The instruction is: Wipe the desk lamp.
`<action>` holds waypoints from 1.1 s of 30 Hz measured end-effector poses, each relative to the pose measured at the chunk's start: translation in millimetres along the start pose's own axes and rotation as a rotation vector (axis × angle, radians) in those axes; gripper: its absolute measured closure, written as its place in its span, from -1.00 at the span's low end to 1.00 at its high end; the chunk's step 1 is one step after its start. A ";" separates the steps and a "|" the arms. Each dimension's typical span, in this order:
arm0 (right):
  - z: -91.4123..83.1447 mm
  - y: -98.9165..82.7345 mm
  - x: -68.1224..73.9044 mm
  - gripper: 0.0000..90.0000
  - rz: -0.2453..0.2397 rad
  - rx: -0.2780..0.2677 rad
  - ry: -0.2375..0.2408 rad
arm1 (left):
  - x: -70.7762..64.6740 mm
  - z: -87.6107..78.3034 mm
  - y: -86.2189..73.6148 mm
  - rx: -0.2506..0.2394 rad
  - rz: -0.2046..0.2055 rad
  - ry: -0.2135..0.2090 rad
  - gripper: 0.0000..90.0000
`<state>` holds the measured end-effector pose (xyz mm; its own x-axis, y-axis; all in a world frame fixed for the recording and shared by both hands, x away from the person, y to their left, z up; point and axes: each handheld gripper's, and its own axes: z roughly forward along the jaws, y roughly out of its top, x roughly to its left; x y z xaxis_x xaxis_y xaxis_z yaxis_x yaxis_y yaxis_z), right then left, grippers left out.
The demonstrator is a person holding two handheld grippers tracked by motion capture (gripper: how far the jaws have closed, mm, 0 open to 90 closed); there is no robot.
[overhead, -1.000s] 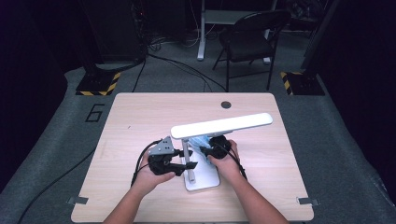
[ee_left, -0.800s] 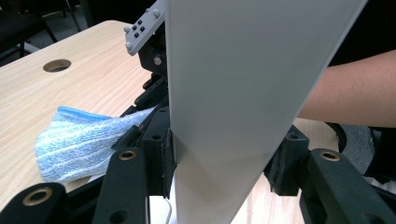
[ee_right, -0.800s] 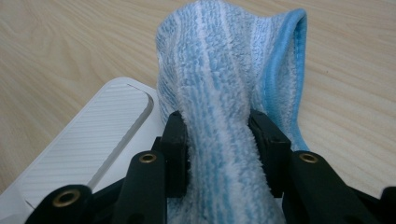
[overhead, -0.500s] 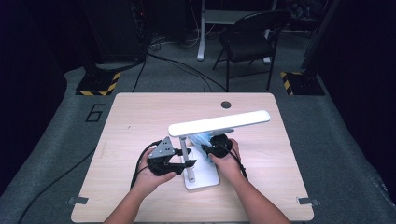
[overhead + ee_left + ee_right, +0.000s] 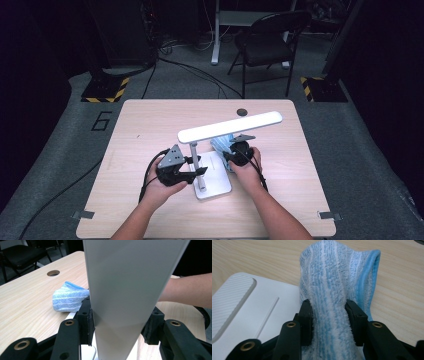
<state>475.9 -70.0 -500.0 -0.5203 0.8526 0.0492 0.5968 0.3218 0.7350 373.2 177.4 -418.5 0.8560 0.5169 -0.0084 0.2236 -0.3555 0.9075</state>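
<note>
Probably a lab: dark room, floor cables (image 5: 195,70), hazard-taped stand bases (image 5: 106,90) (numbered floor).

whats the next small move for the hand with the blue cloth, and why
Probably slide the blue-and-white striped terry cloth leftward across the white lamp base. The right gripper pinches the cloth, which rests at the base's edge, half on the light wooden table. The left gripper clamps the white lamp post, steadying the lamp for a wipe.

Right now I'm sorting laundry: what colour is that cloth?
Light blue with white stripes; the cloth shows best in the right gripper view.
</note>
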 end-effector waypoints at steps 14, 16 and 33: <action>-0.3 -12.4 10.5 0.41 0.039 0.014 0.024 | 0.8 1.2 -1.2 0.001 -0.002 -0.005 0.16; -3.6 -15.1 10.8 0.40 0.033 0.018 0.034 | 0.7 1.3 -1.1 0.006 -0.002 -0.010 0.16; -37.4 -50.7 19.3 0.39 0.017 0.005 0.093 | -0.7 2.2 -2.2 0.006 -0.003 0.005 0.16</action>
<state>412.8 -85.3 -511.0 -0.5639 0.8164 0.1243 0.6092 0.3096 0.7301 373.1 176.1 -421.4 0.8532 0.5215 -0.0090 0.2287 -0.3585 0.9051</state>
